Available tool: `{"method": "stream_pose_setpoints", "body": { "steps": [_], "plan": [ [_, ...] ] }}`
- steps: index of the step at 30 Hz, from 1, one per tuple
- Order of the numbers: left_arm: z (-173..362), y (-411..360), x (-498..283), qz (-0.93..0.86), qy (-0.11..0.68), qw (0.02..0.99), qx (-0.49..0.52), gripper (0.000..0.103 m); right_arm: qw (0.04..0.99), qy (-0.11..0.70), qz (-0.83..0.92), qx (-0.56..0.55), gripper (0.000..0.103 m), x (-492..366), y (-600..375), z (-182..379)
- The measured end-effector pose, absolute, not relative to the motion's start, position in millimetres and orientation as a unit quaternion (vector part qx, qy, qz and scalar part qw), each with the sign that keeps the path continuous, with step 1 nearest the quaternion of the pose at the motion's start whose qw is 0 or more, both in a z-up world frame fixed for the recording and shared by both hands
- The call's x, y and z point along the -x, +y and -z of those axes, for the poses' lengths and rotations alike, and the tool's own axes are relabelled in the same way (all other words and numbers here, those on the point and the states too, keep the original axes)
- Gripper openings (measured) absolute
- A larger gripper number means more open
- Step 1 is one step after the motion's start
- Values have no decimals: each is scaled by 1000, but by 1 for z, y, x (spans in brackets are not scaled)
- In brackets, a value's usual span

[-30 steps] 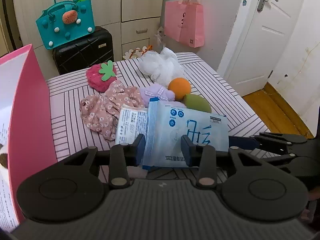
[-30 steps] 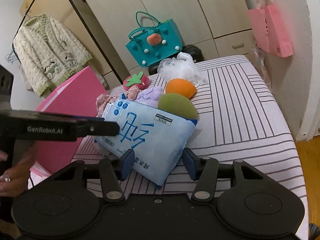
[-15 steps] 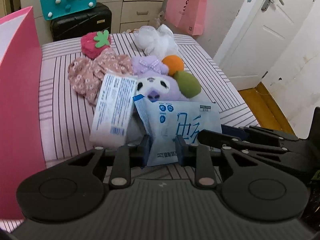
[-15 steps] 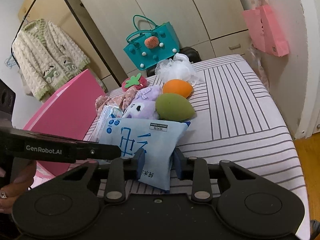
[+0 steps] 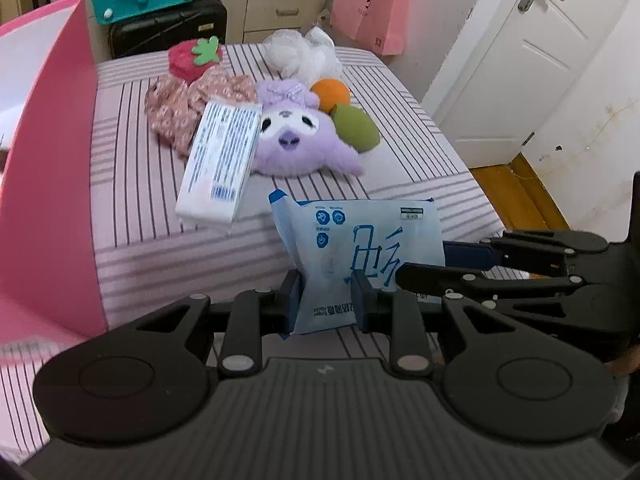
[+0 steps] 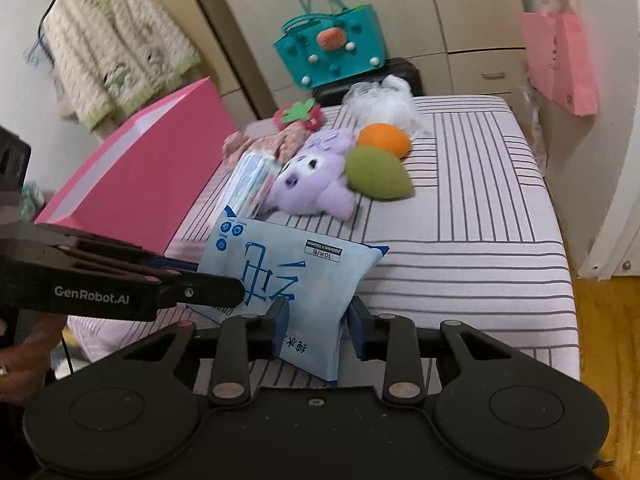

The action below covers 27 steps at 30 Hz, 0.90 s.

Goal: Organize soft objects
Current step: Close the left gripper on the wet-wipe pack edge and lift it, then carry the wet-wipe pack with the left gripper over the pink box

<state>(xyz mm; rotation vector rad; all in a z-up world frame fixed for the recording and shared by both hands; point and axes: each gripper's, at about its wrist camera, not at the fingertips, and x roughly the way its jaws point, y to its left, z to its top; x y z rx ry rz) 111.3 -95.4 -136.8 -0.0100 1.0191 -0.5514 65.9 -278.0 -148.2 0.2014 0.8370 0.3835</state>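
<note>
The light-blue wipes pack [image 5: 360,256] is clamped between both the left gripper [image 5: 326,300] and right gripper [image 6: 316,326] above the striped bed [image 6: 480,208].

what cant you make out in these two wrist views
- Inside of the pink box: left view, cut by the frame edge; right view shows only its outer wall.
- Lower edge of the blue packet: both views, behind the left gripper and right gripper pinching it.
- Small print on the white packet: too small; nearly edge-on in the right view.
- Cardigan: right view, blurred.
</note>
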Motion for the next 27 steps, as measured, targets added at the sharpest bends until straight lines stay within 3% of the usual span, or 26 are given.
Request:
{"method": "stream_pose_setpoints", "body": {
  "steps": [15,27],
  "plan": [
    [115,-51,-70,259,483,836,41,26,868,436,-237,-10,49,-34,-237,112],
    [72,9,-45,237,455,856,53,26,859,410,-304,34,49,-21,-190,65]
  ]
}}
